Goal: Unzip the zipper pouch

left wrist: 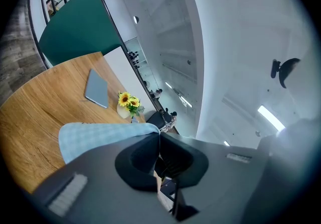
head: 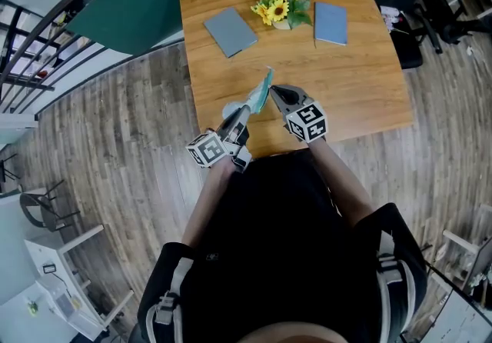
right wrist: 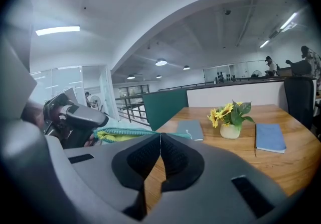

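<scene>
- Left claw (left wrist: 158, 136) pinched shut on pouch (left wrist: 95, 138) end; hold it firm as anchor.
- Pouch held in air between claws, above desk's (head: 354, 80) near edge.
- Right claw (right wrist: 160, 136) pressed together at pouch top, likely on pull (unseen); draw straight along zip, away from left.

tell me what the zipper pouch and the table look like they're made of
Zipper pouch: soft woven cloth, probably cotton, matte pale blue check; it drapes softly. Table: wood or wood-look laminate, going by the grain lines; smooth, low-sheen top.
</scene>
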A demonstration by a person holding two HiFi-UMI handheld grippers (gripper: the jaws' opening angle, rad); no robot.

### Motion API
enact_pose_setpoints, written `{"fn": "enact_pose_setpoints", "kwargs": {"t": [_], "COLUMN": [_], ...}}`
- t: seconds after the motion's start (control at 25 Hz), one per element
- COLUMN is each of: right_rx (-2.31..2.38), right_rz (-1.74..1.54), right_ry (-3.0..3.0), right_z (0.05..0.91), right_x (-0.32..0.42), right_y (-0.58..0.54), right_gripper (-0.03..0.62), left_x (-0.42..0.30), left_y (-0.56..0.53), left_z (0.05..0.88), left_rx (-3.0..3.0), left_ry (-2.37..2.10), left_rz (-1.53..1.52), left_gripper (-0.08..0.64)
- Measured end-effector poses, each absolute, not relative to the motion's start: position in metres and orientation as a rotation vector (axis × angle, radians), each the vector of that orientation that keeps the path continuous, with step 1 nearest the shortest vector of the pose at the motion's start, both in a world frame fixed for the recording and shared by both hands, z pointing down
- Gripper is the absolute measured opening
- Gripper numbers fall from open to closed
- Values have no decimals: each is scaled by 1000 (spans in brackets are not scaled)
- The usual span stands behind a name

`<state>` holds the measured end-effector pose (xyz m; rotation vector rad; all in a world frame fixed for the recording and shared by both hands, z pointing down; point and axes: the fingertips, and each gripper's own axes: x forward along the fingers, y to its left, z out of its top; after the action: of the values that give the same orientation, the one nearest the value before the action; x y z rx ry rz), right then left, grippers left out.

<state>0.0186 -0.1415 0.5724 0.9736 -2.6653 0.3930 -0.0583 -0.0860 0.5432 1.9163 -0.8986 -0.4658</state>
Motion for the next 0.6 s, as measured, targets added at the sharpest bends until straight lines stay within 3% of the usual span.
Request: {"fn": "enact_pose_setpoints", "kwargs": {"t": [0.6], "right_rx": [1012], "right_rz": [408], "right_ry": [-2641], "right_z": [581], "right_x": [33], "right_y": [-148], "right_gripper": [5], "left_x": [-49], "left_y": [-79], "left_z": [541], "left_rx": [1937], "left_ry": [-864], "left_rz": [-442], "left_gripper": [0]}}
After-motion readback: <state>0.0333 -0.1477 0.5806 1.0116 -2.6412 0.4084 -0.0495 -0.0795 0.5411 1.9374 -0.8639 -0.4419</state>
